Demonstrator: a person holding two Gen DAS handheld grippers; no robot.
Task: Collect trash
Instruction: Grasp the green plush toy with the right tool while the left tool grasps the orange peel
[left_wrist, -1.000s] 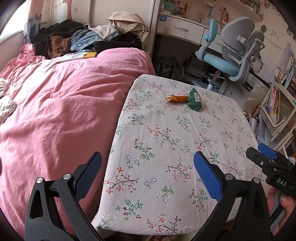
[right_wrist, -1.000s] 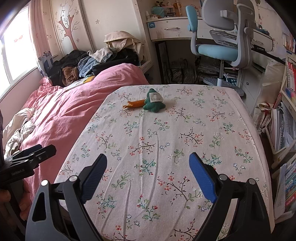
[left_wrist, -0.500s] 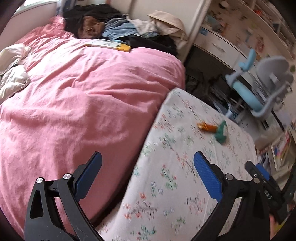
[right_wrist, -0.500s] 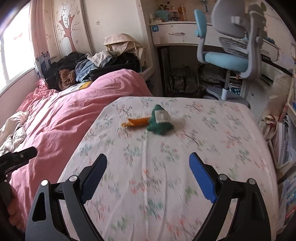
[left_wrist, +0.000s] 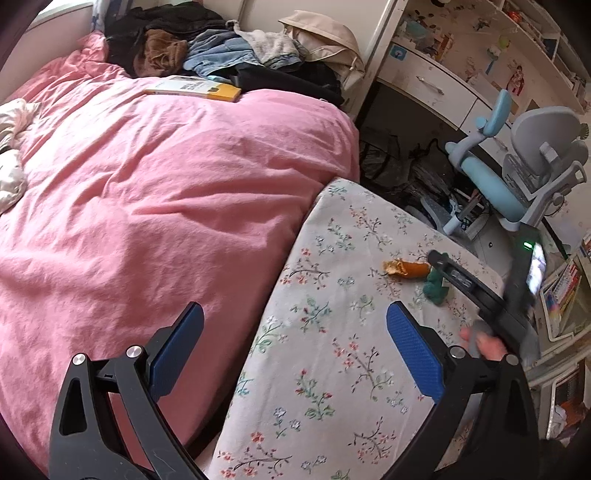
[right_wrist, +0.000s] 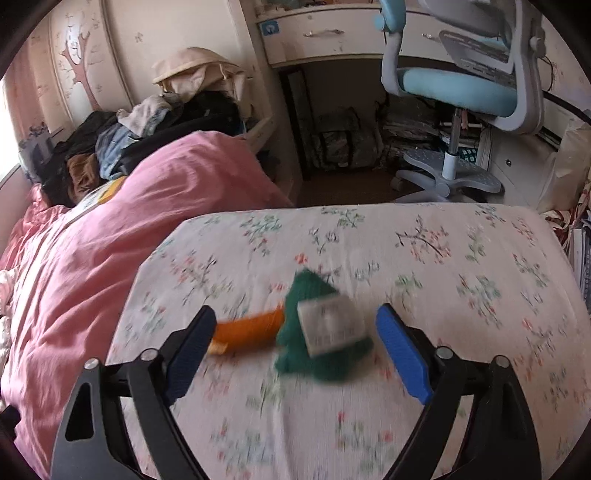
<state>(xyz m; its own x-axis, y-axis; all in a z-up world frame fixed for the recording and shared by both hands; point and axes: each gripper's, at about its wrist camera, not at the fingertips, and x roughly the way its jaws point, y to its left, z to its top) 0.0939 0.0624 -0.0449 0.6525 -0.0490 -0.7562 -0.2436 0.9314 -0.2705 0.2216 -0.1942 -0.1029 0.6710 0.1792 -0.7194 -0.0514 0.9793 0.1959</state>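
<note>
On a floral table (right_wrist: 461, 258) beside a pink bed (left_wrist: 166, 192), my right tongs (right_wrist: 295, 343), just narrowing yet unclamped, straddle an orange wrapper (right_wrist: 251, 326) and green wad (right_wrist: 317, 354). Left tongs (left_wrist: 295, 343) gape empty. Closing may catch only one.

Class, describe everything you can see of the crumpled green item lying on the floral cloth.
The green item looks like soft, crumpled, dark green material, roughly tree-shaped, with a pale printed label on top; the print is too blurred to read. It lies on the floral cloth, its left side meeting an orange wrapper. The right gripper has just been closing with both pieces between its blue pads, not yet pressing. From the left wrist view it sits small, partly behind that gripper.
</note>
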